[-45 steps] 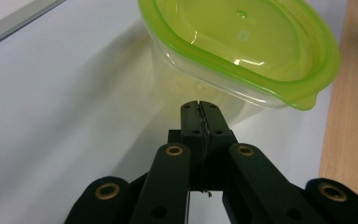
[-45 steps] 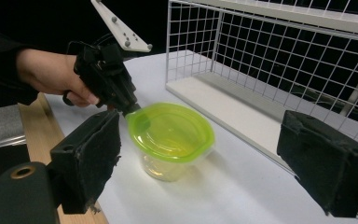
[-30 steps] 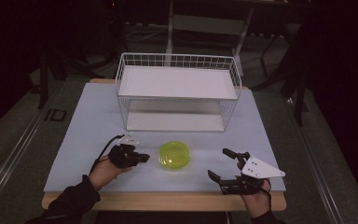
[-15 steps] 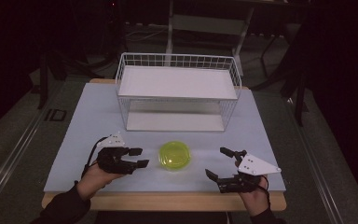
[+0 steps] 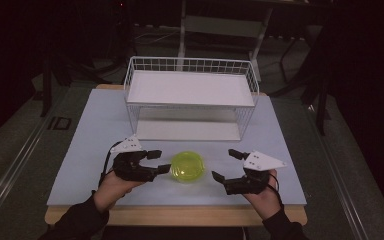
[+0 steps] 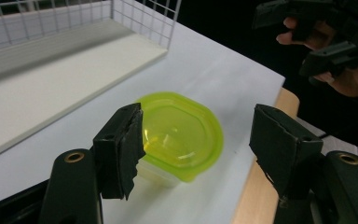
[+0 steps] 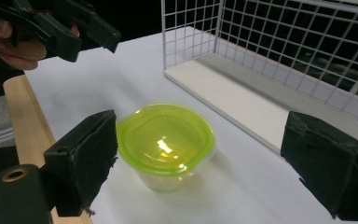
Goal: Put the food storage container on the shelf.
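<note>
While the left claw (image 5: 162,161) hovers just above the surface (image 5: 90,145), its jaws stand apart, having just been opening, and nothing is gripped between them. Directly ahead of its tips, just beside them, sits the lidded yellow-green container (image 5: 187,166), upright on the surface and free of both claws. Beyond the container, on its far side, the right claw (image 5: 226,165) faces inward with jaws spread wide and empty, near the container but apart from it. Further out from both claws, toward the far edge, stands the white wire rack (image 5: 190,95).
</note>
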`<state>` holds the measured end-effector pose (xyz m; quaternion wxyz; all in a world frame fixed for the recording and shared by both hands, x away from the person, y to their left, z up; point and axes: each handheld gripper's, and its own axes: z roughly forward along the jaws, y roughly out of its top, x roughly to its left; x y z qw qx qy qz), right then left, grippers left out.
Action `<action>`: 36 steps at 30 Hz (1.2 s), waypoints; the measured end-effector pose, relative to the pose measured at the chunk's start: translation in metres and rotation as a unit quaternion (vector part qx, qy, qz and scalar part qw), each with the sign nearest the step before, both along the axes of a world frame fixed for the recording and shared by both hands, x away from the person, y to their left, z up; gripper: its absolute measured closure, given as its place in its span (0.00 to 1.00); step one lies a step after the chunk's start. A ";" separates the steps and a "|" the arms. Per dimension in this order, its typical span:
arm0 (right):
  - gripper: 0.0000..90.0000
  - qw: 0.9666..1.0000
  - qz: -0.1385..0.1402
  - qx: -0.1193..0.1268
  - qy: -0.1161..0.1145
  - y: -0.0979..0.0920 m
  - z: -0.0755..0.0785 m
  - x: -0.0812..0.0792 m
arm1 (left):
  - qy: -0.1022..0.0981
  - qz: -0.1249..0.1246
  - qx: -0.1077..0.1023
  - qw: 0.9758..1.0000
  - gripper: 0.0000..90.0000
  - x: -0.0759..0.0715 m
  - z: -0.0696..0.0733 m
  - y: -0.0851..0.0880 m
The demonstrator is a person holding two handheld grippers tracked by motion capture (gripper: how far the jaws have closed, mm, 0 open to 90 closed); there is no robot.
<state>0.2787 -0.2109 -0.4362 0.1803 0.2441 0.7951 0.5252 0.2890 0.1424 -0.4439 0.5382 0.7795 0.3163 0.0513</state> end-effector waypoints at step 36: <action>0.34 0.990 -0.006 -0.065 0.123 0.046 -0.057 0.062 | 0.130 0.061 0.038 0.989 0.50 0.025 -0.062 -0.022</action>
